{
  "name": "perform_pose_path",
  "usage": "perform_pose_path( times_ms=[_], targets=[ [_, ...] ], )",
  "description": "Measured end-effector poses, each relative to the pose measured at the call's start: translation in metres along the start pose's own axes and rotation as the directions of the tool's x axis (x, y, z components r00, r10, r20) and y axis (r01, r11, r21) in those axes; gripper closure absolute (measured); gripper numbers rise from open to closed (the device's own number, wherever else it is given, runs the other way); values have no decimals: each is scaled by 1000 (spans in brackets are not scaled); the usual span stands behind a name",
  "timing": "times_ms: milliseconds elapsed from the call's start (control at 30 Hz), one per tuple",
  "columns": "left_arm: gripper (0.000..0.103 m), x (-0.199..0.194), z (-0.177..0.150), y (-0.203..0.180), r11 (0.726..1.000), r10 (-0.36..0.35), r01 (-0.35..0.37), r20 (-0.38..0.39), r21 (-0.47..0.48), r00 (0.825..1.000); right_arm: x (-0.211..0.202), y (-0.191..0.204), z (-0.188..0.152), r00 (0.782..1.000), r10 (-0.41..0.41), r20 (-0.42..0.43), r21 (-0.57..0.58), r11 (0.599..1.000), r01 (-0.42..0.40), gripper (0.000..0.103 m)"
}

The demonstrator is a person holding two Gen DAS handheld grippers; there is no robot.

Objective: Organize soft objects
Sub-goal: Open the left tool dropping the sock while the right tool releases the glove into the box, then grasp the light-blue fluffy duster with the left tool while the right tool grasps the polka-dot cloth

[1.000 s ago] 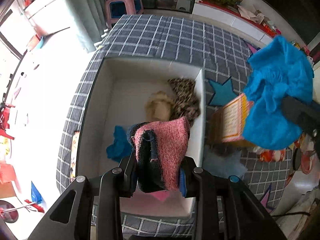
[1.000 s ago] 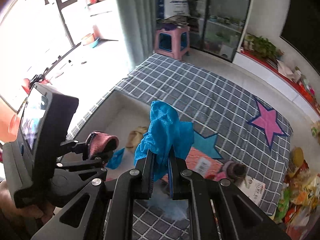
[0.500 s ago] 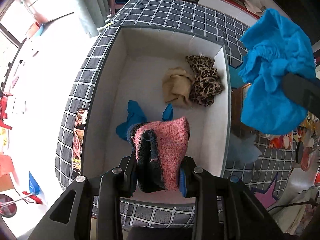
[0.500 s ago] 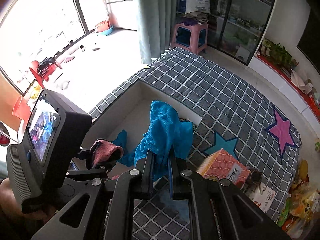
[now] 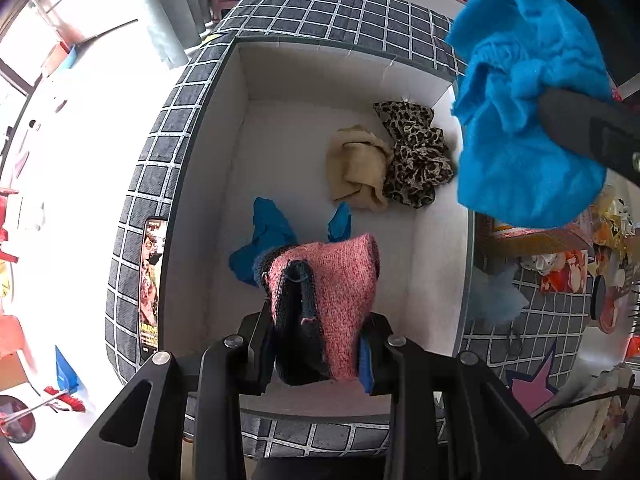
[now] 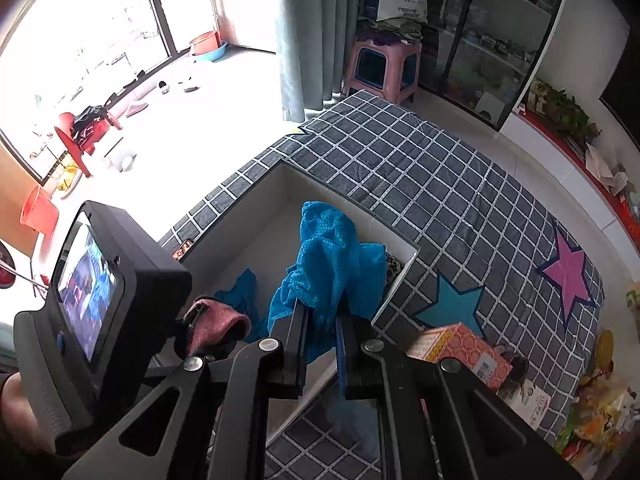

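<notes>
My left gripper (image 5: 318, 344) is shut on a pink and dark knitted sock (image 5: 328, 280) and holds it above the near part of the white box (image 5: 208, 168). It also shows in the right wrist view (image 6: 212, 322). My right gripper (image 6: 322, 334) is shut on a bright blue cloth (image 6: 332, 256), held above the box's right wall; the cloth also shows in the left wrist view (image 5: 524, 120). Inside the box lie a beige cloth (image 5: 356, 168), a leopard-print cloth (image 5: 416, 160) and a blue cloth (image 5: 268, 236).
The box stands on a grey checked cover with stars (image 6: 440, 184). An orange carton (image 6: 464, 344) and a pale blue fluffy item (image 5: 496, 300) lie right of the box, with snack packets (image 6: 600, 412) further right. A phone (image 5: 150, 280) lies left of the box.
Both grippers have moved in over the box with their loads. The box now fills more of the left wrist view, and the blue cloth has come over its right wall.
</notes>
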State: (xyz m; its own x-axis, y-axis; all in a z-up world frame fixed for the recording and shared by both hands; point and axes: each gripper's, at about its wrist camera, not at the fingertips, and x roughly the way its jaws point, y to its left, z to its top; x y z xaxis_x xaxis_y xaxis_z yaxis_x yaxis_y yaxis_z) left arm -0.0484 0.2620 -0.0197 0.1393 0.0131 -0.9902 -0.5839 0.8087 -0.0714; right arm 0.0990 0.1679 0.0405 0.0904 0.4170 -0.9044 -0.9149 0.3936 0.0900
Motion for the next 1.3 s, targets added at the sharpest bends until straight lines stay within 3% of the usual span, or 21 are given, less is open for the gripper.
perform_pose_path(
  times_ms=[633, 700, 767, 800, 833, 867, 933, 1133, 1300],
  targets=[
    [64, 11, 12, 1, 1000, -1, 2, -16, 28, 1000, 17, 1, 24, 999, 5, -43, 3, 1000, -5, 91],
    [58, 11, 12, 2, 1000, -7, 8, -15, 28, 1000, 18, 1, 25, 999, 3, -49, 11, 1000, -2, 91],
    [37, 11, 12, 5, 999, -30, 30, -22, 18, 999, 17, 0, 25, 999, 0, -48, 27, 1000, 1, 90],
    [33, 11, 12, 6, 999, -34, 35, -25, 14, 999, 16, -1, 26, 999, -3, -43, 34, 999, 5, 90],
    [31, 10, 12, 7, 999, -41, 42, -22, 14, 999, 15, -2, 26, 999, -1, -39, 42, 999, 3, 83],
    [30, 9, 13, 9, 998, -56, 56, -22, 5, 998, 13, -3, 26, 999, 2, -33, 54, 999, -1, 59],
    [29, 7, 14, 13, 998, -66, 66, -21, 4, 998, 8, -6, 27, 1000, -18, -1, 84, 996, 18, 42],
    [29, -1, 6, 13, 996, -78, 78, 0, 43, 997, -8, -9, 28, 998, -31, 49, 116, 993, 25, 42],
    [29, -6, -4, 1, 990, -95, 94, 3, 102, 995, -32, -12, 5, 995, -50, 89, 124, 992, 39, 42]
  ],
)
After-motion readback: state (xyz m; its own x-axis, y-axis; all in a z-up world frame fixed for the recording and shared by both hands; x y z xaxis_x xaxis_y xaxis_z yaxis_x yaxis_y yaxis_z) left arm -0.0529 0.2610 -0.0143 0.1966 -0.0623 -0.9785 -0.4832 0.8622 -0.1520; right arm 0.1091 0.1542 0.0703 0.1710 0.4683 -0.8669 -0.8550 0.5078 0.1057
